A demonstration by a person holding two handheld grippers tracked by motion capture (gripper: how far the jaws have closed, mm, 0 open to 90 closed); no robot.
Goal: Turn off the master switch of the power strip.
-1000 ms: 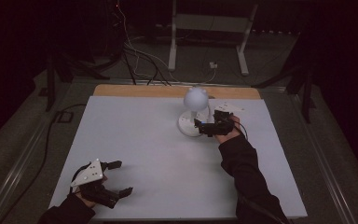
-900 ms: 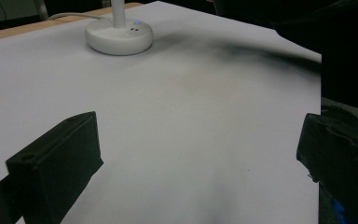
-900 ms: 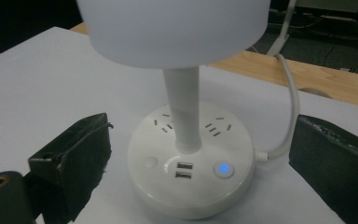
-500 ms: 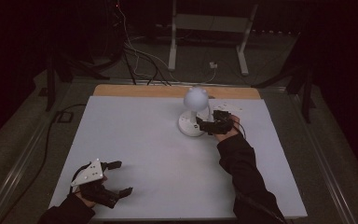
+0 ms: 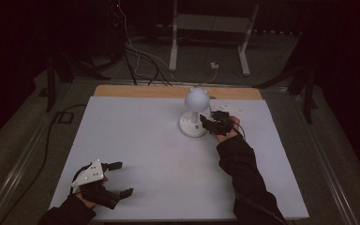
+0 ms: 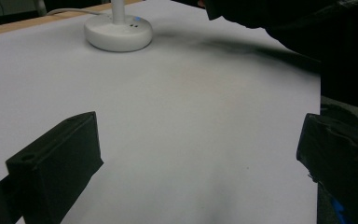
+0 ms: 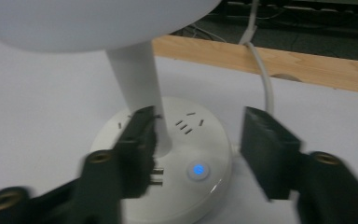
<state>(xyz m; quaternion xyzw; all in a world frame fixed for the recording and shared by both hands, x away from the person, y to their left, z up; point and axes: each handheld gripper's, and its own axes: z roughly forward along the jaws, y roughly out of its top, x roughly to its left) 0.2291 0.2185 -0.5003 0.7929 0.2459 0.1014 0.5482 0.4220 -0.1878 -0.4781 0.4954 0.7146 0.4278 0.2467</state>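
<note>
The right gripper [image 5: 208, 123] hovers over the round base of a small white lamp [image 5: 194, 112] that stands toward the far side of the surface [image 5: 140, 154], just right of its middle; its jaws have just been closing and now stand half apart, with the base's right half and a lit blue button [image 7: 198, 170] between them, and one jaw close beside the stem, though whether it touches is unclear. The work looks like a press on that button or a grip low on the lamp. To do it well, the gripper should come down squarely and slowly, keep clear of the stem and the overhanging globe, and press straight down so the light base does not slide or tip. The lamp is smooth, glossy white plastic: a flat disc base with small slots, a slim cylindrical stem and a matte ball shade, with a white cord [image 7: 265, 79] running off the back. The surface is a plain pale sheet with a wooden strip [image 5: 168, 91] at the far edge. The left gripper [image 5: 117, 178] rests near the front left corner, jaws wide apart on nothing.
</note>
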